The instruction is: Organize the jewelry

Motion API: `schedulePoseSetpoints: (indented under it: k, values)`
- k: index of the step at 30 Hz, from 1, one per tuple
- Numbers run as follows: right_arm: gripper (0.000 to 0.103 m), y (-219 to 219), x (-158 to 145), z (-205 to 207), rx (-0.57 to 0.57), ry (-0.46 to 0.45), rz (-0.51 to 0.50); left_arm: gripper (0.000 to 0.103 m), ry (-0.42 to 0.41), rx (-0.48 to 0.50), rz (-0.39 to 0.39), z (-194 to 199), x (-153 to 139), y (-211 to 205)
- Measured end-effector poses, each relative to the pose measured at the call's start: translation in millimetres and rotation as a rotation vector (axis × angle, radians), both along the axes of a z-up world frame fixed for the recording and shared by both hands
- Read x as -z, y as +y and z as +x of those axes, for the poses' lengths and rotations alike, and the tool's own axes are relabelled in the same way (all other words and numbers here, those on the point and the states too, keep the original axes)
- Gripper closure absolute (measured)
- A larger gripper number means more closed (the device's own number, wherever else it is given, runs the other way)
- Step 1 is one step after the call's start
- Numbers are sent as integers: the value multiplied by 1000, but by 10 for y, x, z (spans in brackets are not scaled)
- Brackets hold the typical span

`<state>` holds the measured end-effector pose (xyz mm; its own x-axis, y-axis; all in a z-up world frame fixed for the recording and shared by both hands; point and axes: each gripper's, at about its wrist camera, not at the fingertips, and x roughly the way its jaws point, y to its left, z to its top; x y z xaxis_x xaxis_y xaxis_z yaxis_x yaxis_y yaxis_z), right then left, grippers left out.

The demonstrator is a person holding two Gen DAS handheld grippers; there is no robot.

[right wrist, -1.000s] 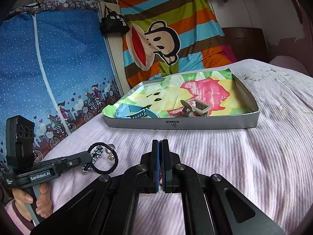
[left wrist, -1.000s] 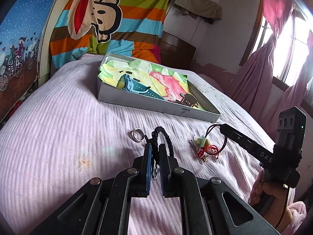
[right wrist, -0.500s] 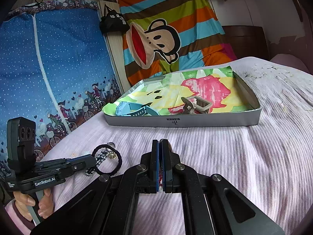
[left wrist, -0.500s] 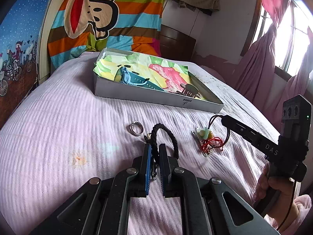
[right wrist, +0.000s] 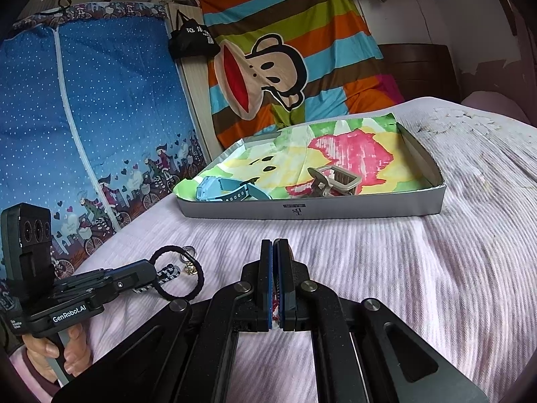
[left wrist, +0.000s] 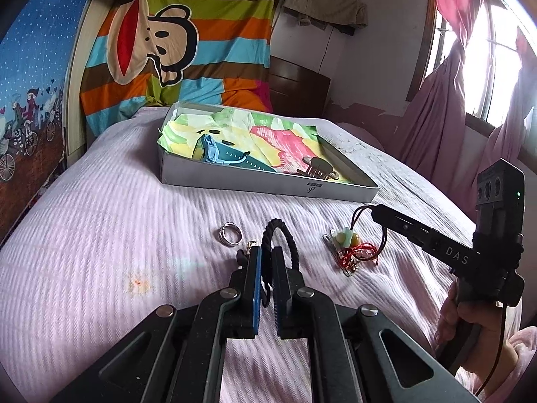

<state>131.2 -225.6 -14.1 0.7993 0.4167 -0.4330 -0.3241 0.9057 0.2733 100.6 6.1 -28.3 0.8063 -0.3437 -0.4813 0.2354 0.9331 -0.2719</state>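
Note:
My left gripper (left wrist: 266, 255) is shut on a black braided bracelet (left wrist: 281, 235), whose loop sticks up past the fingertips. From the right wrist view the same bracelet (right wrist: 183, 277) hangs at the left gripper's tip, low over the bed. A silver ring (left wrist: 230, 233) lies just left of it. My right gripper (right wrist: 274, 247) is shut, with a bit of red string between its pads. In the left wrist view a dark cord (left wrist: 356, 216) runs from that gripper's tip to a beaded red-string piece (left wrist: 352, 248) lying on the bed.
A shallow grey box (left wrist: 268, 183) lined with colourful paper sits further up the pink bedspread. It holds a blue watch (left wrist: 214, 151) and a grey hair clip (left wrist: 319, 168). A striped monkey blanket hangs behind it. Curtains and a window are on the right.
The left wrist view has tilted up and drawn back slightly, bracelet still gripped. The right gripper has barely moved and keeps its hold on the cord.

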Motion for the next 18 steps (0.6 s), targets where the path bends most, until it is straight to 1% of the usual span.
schedulePoseSetpoints:
  k: [8, 12, 18]
  values:
    - [100, -107, -112, 0, 9, -38, 39, 98, -43, 5, -25, -67, -115, 29]
    - [100, -184, -248, 0, 11, -77, 68, 98, -57, 10, -7, -64, -222, -23]
    - [100, -371, -420, 23, 14, -113, 131, 98, -60, 16, -18, 100, -369, -127]
